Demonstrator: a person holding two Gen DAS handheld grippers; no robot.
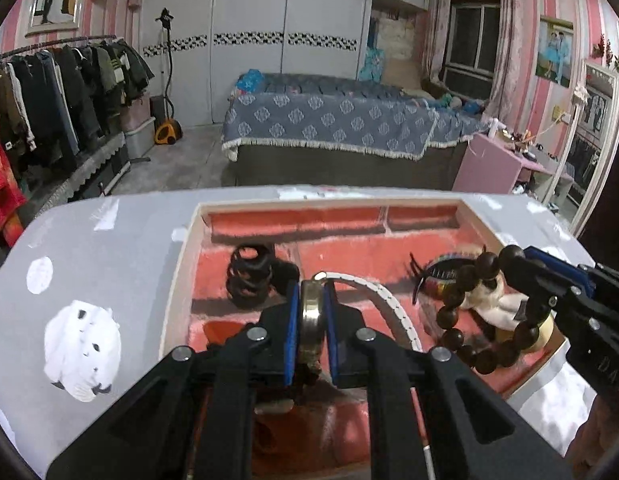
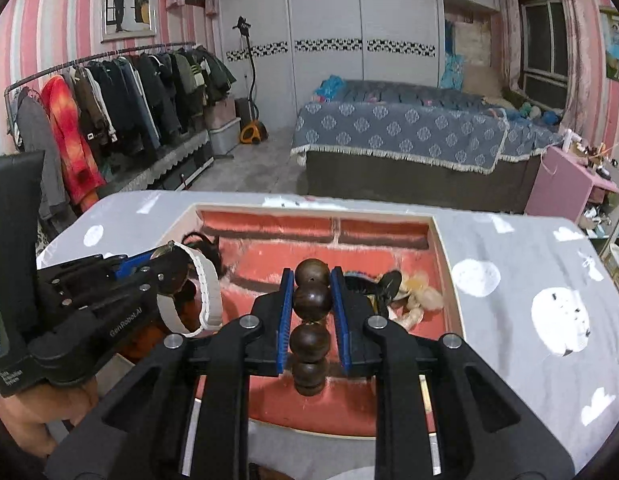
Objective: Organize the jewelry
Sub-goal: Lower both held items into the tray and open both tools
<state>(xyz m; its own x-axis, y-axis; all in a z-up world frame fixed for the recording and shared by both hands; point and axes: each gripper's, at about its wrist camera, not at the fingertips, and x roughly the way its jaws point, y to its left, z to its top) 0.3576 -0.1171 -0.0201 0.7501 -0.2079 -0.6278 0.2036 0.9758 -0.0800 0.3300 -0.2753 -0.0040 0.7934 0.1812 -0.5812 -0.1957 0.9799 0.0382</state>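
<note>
Left claw (image 1: 312,320) pinches a watch (image 1: 311,322) edge-on above the red-lined tray (image 1: 389,256), which contains black hair ties (image 1: 249,276) and a hair clip (image 1: 437,274). Right wrist view: right claw (image 2: 311,300) pinches a wooden bead bracelet (image 2: 311,322) above the tray's right compartment on the counter (image 2: 517,320).

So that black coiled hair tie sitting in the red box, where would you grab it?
Pinch the black coiled hair tie across its stacked coils, coming down from above. It stands as a short upright stack in the red-lined box, top open, walls close beside it. Both grippers are busy now, though.
</note>
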